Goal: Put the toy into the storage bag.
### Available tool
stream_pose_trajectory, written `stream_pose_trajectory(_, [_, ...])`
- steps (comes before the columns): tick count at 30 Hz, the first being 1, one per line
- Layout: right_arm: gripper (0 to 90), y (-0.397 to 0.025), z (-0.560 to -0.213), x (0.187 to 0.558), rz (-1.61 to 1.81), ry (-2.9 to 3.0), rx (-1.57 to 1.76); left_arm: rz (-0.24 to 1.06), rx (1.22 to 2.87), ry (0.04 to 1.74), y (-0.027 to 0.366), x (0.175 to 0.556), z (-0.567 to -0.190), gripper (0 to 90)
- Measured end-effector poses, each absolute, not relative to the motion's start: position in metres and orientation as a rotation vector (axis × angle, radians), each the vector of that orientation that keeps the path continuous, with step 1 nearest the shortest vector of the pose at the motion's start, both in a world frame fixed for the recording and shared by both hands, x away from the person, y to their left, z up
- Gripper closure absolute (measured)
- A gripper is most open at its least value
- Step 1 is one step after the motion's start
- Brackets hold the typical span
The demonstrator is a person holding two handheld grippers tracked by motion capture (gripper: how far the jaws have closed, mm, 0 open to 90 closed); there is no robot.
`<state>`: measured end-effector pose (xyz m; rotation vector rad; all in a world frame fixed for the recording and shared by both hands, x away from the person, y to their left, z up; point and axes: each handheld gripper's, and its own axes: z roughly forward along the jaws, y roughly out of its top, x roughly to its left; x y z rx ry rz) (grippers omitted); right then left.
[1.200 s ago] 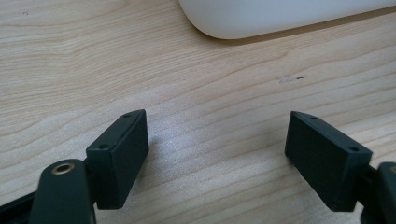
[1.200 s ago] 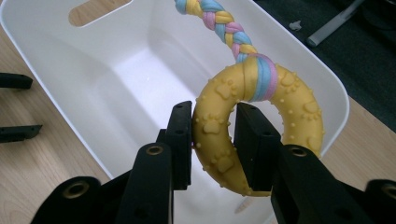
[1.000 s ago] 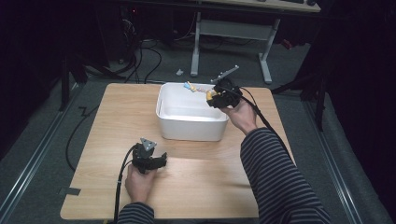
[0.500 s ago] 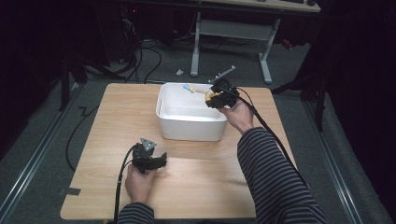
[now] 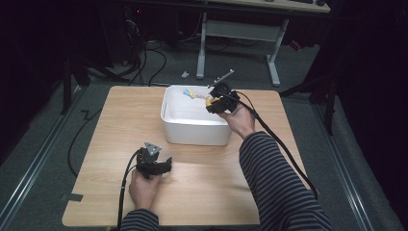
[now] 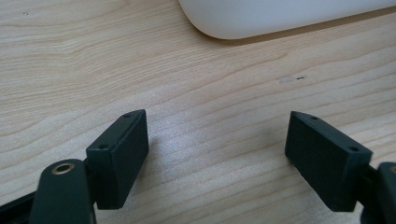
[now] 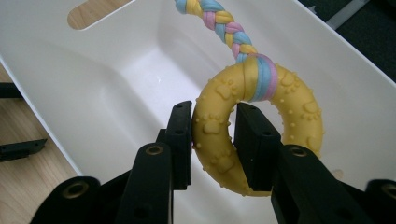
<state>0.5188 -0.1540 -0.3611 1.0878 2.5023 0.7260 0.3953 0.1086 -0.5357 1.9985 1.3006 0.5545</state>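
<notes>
Work in hand: a yellow ring toy with a plaited rope tail was being carried at a white tub, most likely to be set down inside it.

Right gripper: its jaws were closed narrow on one side of the ring, one jaw through the hole and one outside, so the rubber was pinched across its thickness. That grip kept the ring from slipping round and let the tail trail freely.

Ring toy, place: in the high view it hung at the far right corner of the tub, above the tub's floor and not resting on it; the tail lay toward the far rim.

Right gripper, place: held over the far right rim, tilted inward, probably so the toy would drop within the walls.

Tub: it sat at the far middle of the wooden table, its floor bare apart from the toy.

Left gripper: jaws stood wide with nothing between them, low over bare table.

Left gripper, place: near left of the tub, well apart from the toy; it seemed parked out of the way, since one gripper sufficed for a light toy.
</notes>
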Motion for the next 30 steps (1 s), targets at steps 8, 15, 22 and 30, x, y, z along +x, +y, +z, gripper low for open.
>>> stream_pose_trajectory(8, [68.2,-0.148,-0.364,0.511,0.693,2.531,1.055,0.554,1.997,1.301,0.109,0.395,-0.536,21.9])
stream_pose_trajectory(15, [68.2,-0.144,-0.364,0.504,0.685,2.545,1.048,0.554,1.999,1.301,0.109,0.395,-0.536,21.9])
stream_pose_trajectory(22, [68.2,-0.142,-0.367,0.498,0.681,2.566,1.04,0.553,1.997,1.301,0.109,0.395,-0.536,21.9])
stream_pose_trajectory(30, [68.1,-0.142,-0.368,0.493,0.691,2.573,1.037,0.553,1.998,1.302,0.109,0.395,-0.536,21.9])
